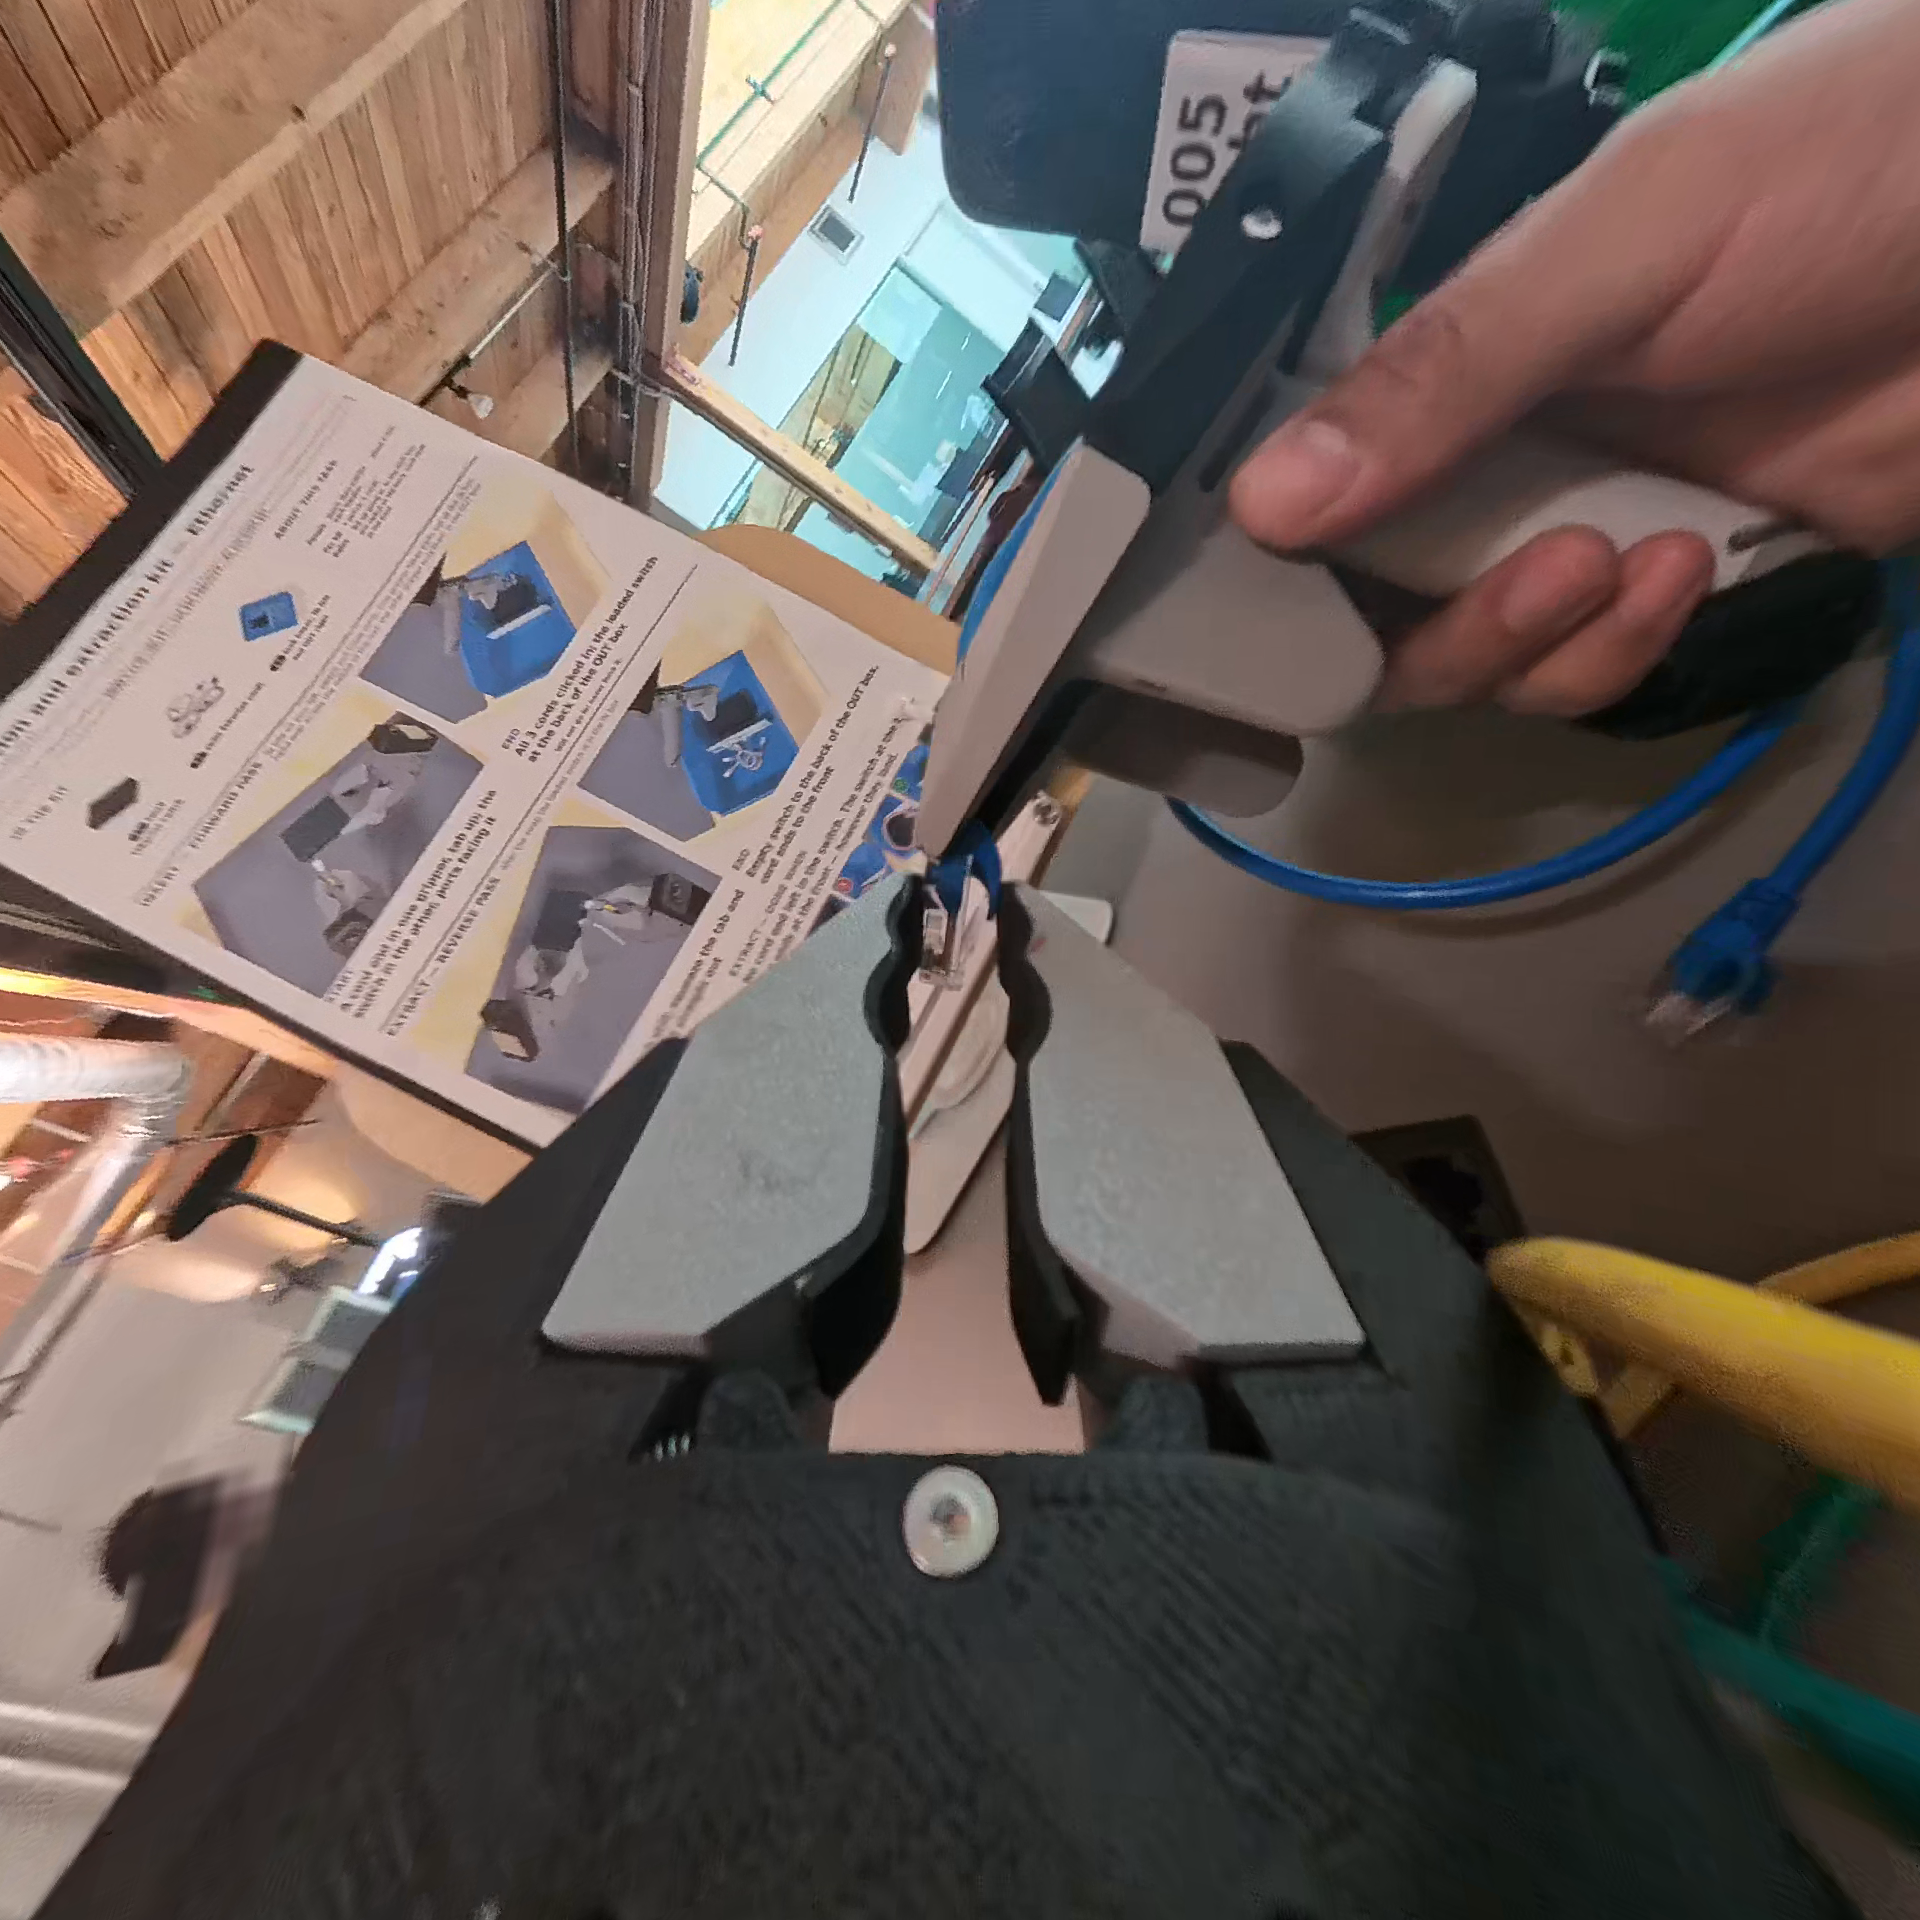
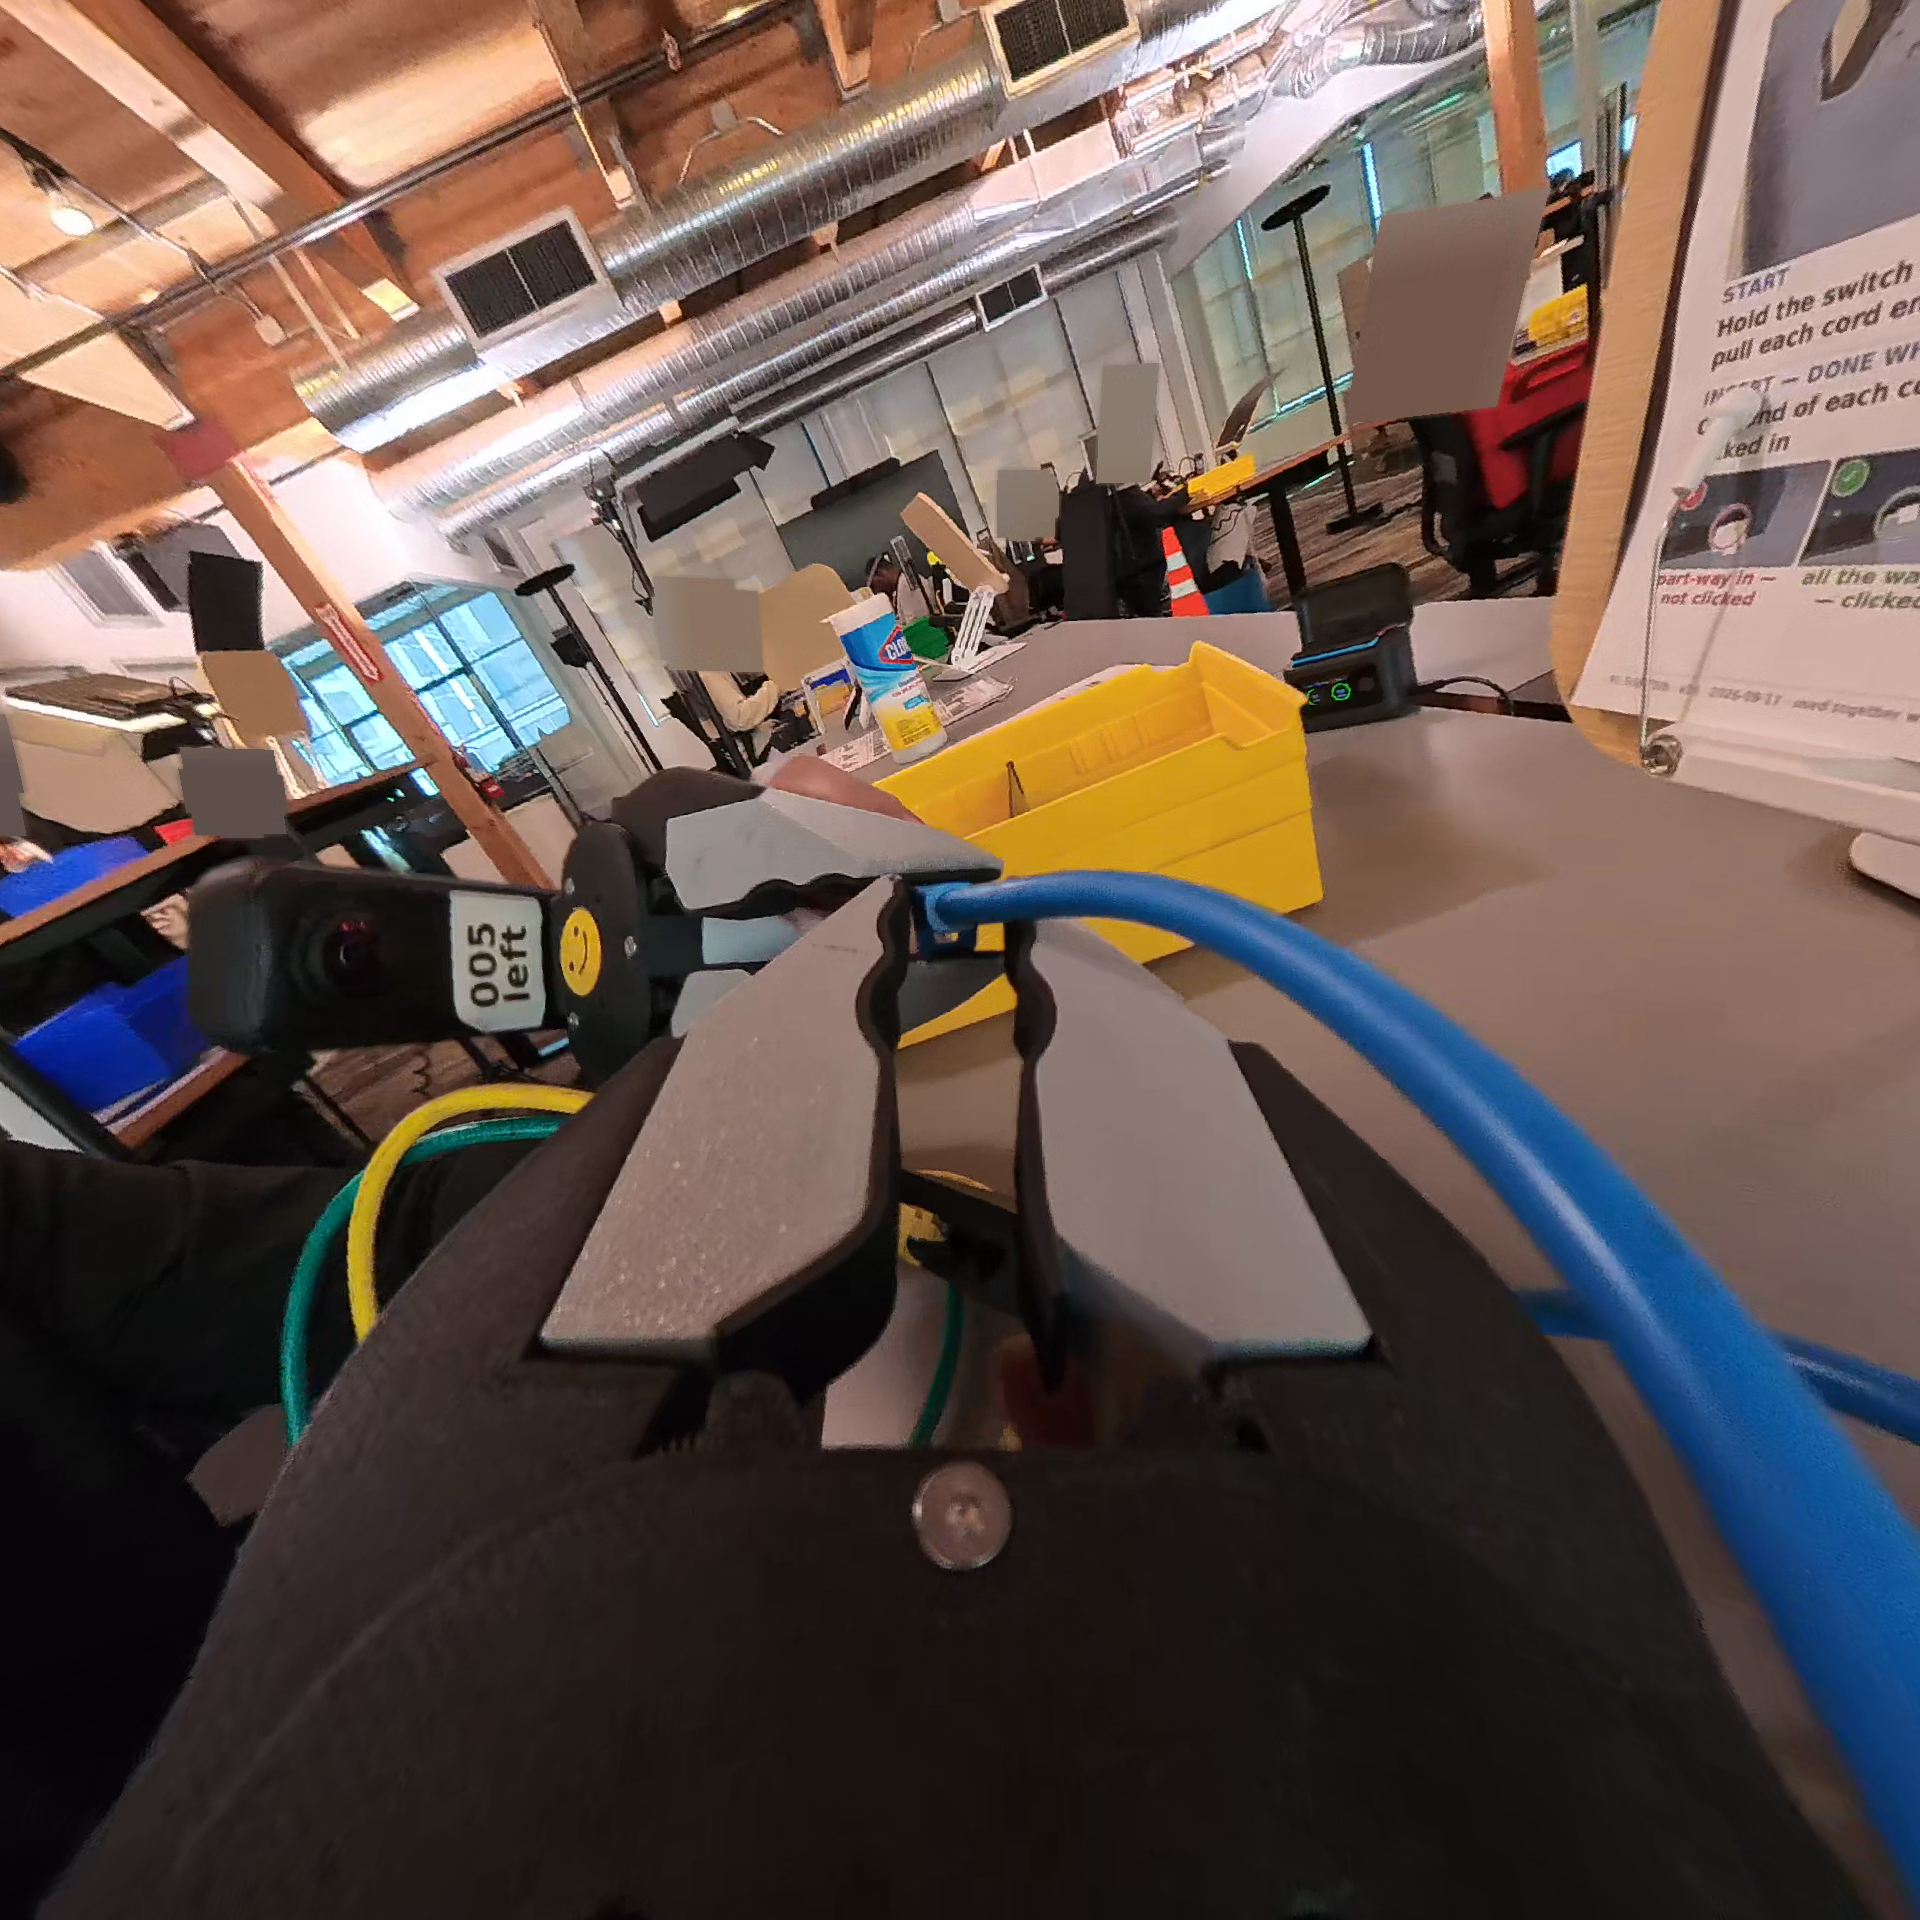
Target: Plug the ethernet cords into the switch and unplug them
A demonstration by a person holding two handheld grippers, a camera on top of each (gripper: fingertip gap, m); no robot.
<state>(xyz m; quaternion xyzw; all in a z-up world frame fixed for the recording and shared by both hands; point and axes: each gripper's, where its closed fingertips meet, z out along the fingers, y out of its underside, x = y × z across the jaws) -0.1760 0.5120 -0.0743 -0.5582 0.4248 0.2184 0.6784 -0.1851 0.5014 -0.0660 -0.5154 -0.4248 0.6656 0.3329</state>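
Observation:
A blue ethernet cord [image 2: 1455,1091] ends in a clear plug [image 1: 943,940] held in the air. My right gripper [image 2: 951,914] is shut on the blue boot [image 2: 940,920] just behind that plug. In the left wrist view a hand brings the right gripper [image 1: 940,831] in from the upper right. My left gripper [image 1: 956,914] has its fingertips narrowly apart around the plug, with a sliver of gap showing. It also shows in the right wrist view [image 2: 914,883]. The cord's other plug [image 1: 1714,966] lies free on the table. A corner of the black switch [image 1: 1449,1184] shows at the lower right.
Yellow [image 1: 1714,1351] and green [image 1: 1818,1704] cords run by the switch. An instruction sheet [image 1: 416,727] stands on a board behind. A yellow bin [image 2: 1143,790], a wipes canister [image 2: 894,675] and a black device [image 2: 1351,644] sit on the grey table [image 2: 1558,987].

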